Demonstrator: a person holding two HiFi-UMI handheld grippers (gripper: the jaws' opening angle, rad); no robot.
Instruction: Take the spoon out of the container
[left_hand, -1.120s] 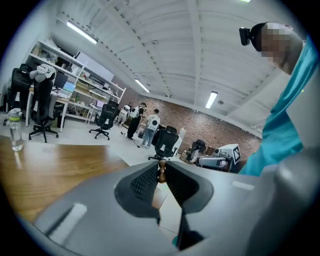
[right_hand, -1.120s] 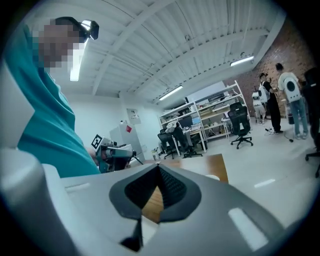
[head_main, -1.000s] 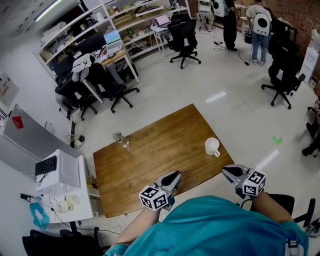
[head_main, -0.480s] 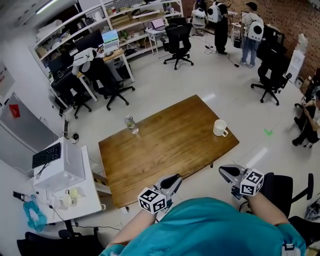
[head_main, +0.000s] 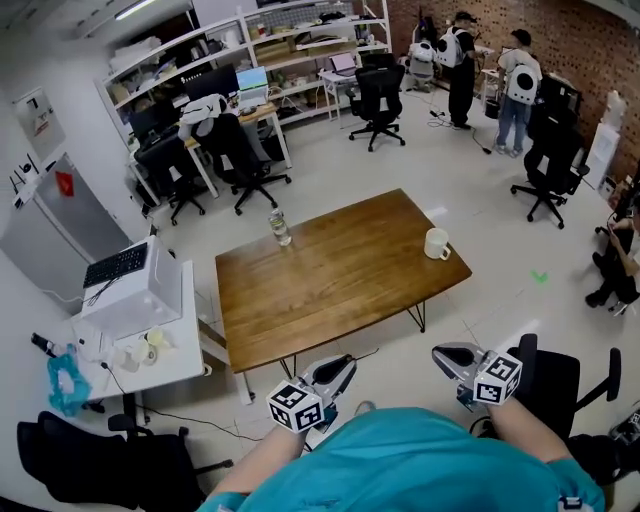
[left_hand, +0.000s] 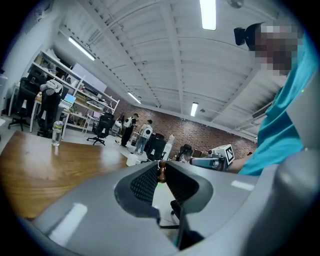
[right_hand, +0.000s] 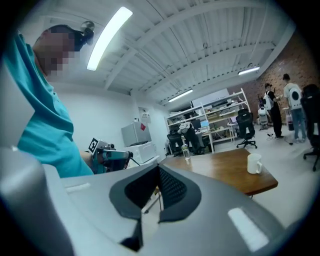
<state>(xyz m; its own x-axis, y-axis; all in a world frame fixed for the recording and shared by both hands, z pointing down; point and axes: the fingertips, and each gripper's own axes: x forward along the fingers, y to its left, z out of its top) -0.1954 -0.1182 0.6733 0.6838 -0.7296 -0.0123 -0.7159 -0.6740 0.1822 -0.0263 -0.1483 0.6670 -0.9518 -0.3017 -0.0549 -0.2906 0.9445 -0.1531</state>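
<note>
A white mug (head_main: 436, 243) stands near the right edge of the wooden table (head_main: 330, 285); it also shows in the right gripper view as the mug (right_hand: 254, 163). I cannot make out a spoon in it from here. My left gripper (head_main: 338, 372) and right gripper (head_main: 447, 354) hang level over the floor, short of the table's near edge and well away from the mug. The left gripper (left_hand: 161, 168) has its tips together with nothing held. The right gripper (right_hand: 158, 170) is shut and empty too.
A water bottle (head_main: 280, 227) stands at the table's far left corner. A white side desk with a box and keyboard (head_main: 135, 300) is to the left. A black office chair (head_main: 555, 385) sits close by my right gripper. More chairs, shelves and people (head_main: 520, 80) fill the back.
The table has drawn away from me. Both grippers, which were over its near edge, now hang over the floor short of it. Their jaws look the same.
</note>
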